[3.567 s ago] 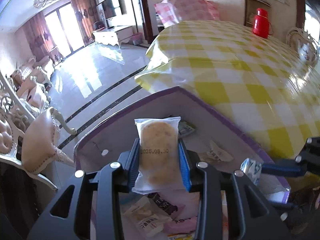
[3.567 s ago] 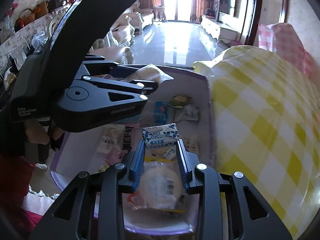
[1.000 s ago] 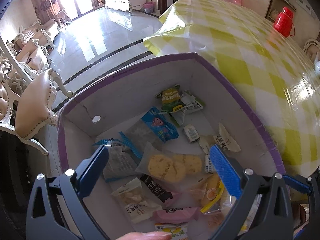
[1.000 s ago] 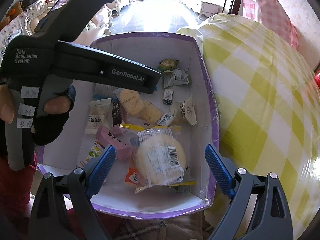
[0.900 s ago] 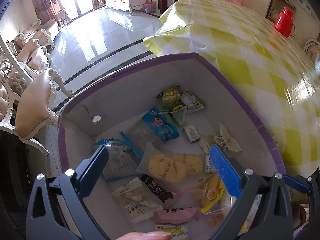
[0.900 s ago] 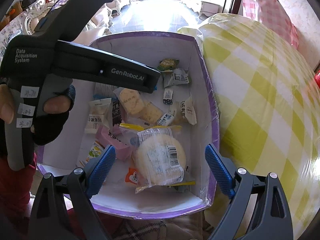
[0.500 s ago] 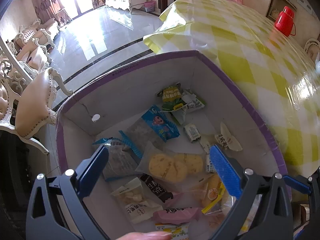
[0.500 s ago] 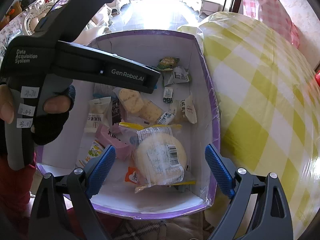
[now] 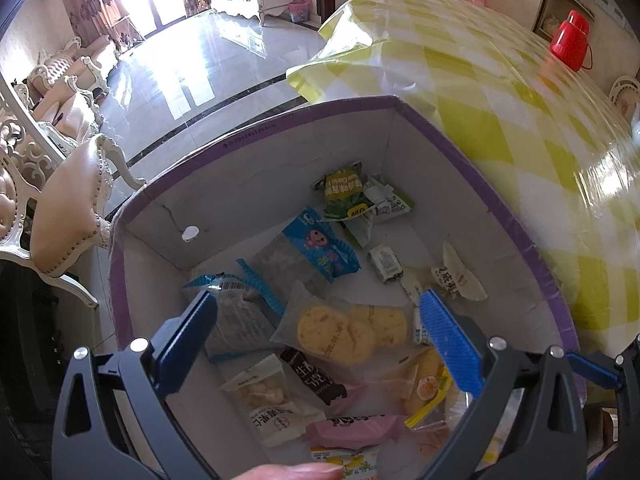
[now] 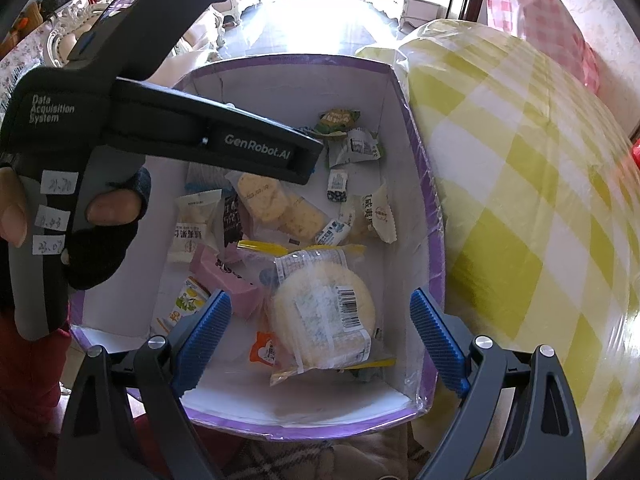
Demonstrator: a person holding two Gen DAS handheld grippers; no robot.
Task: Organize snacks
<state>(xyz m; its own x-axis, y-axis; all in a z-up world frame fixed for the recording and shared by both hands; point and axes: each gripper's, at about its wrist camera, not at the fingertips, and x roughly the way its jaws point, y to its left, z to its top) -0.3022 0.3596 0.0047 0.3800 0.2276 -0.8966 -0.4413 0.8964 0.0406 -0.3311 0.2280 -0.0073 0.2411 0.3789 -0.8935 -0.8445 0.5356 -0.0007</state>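
Both your grippers, left gripper (image 9: pixel 318 328) and right gripper (image 10: pixel 320 326), hang released over the box (image 10: pixel 420 184); the left's body reads "GenRobot.AI", the cracker pack (image 9: pixel 340 334) "2026.08.30".

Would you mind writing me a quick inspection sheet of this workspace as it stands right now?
Surface: table under a yellow checked cloth, glossy, bare where seen.
Job's things: purple-rimmed box beside the table edge, holding loose wrapped snacks: round biscuit pack, blue packet, green packet, pink bar, large round cake pack.
Clutter: red flask at the table's far side.
Grippers: left gripper and right gripper both open and empty, above the box.
Cables: nothing seen.
Surroundings: tiled floor, cream chair, pink checked fabric.
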